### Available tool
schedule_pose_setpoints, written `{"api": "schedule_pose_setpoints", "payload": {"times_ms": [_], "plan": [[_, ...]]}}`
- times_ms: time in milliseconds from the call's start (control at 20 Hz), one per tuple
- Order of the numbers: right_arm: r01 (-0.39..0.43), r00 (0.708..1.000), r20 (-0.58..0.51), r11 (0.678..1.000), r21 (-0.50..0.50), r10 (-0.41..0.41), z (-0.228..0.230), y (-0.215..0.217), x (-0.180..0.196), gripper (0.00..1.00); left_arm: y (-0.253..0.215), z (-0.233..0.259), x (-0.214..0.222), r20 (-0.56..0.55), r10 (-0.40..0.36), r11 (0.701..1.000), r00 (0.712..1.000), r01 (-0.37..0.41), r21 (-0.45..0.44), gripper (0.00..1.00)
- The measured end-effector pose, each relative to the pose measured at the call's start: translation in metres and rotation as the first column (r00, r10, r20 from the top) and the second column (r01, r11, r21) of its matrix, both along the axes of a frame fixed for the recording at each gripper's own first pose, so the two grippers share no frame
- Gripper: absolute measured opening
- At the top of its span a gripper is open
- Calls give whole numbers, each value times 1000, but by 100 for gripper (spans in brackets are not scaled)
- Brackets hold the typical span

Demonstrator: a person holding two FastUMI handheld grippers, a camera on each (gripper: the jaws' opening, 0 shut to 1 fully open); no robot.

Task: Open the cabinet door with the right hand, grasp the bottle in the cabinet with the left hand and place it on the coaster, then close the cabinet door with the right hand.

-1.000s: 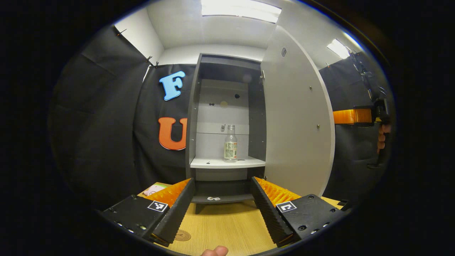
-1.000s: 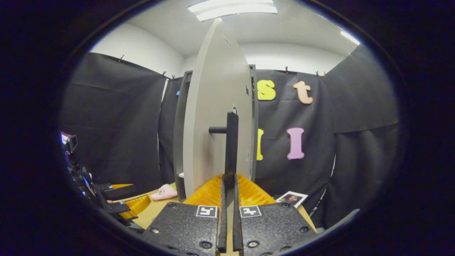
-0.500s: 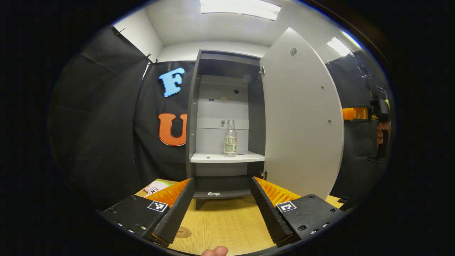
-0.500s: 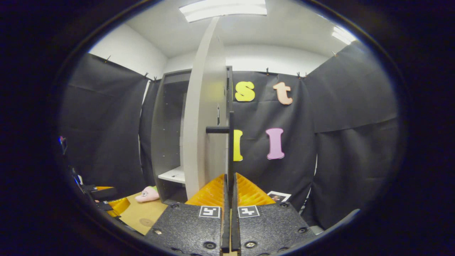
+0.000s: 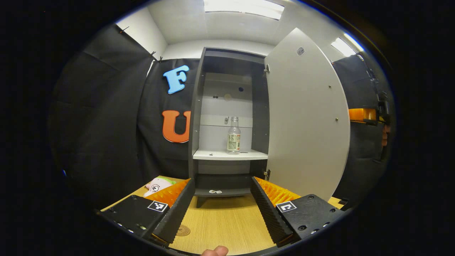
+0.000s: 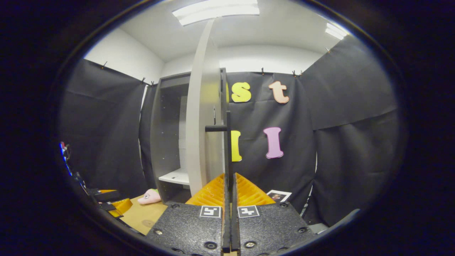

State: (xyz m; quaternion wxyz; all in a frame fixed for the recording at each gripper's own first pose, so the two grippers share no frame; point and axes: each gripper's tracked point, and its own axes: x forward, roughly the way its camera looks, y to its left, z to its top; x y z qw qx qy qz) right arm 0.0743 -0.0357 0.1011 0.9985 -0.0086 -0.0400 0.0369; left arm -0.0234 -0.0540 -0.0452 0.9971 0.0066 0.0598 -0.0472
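The grey cabinet (image 5: 227,106) stands open, its pale door (image 5: 307,117) swung out to the right. A clear bottle (image 5: 233,137) with a label stands upright on the white shelf (image 5: 227,155). My left gripper (image 5: 222,179) is open above the wooden table, well short of the cabinet, nothing between its fingers. A round coaster (image 5: 182,230) lies on the table by its left finger. In the right gripper view the door (image 6: 199,135) is edge-on, and my right gripper (image 6: 229,177) is shut on the door's black bar handle (image 6: 228,149).
A pink plush toy (image 5: 158,185) lies on the table left of the cabinet's foot. A photo card (image 6: 279,195) lies at the table's far right edge. Black cloth walls close in the booth. My left gripper (image 6: 106,201) appears low on the left in the right gripper view.
The door has swung wider open, with the right gripper still shut on its handle. More of the cabinet's inside is exposed. The left gripper has barely moved.
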Motion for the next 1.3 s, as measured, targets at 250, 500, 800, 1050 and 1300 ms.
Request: {"api": "schedule_pose_setpoints", "payload": {"times_ms": [250, 500, 800, 1050, 1300], "plan": [[71, 996, -54, 996, -50, -74, -35, -32, -5, 4, -6, -9, 5, -25, -6, 1000, 1000, 6, -9, 95], [58, 994, -90, 994, -88, -66, -52, -30, 2, 61, -22, -8, 17, -28, -41, 999, 999, 40, -22, 95], [37, 993, -112, 998, -50, -43, -63, -36, 15, 88, -58, 21, 77, 27, -160, 985, 987, 162, -66, 95], [24, 994, -106, 1000, -13, -25, -64, -39, 24, 89, -67, 61, 179, 90, -182, 978, 979, 190, -90, 95], [24, 994, -110, 999, 38, -20, -58, -40, 33, 89, -71, 81, 277, 125, -165, 982, 978, 175, -72, 95]]}}
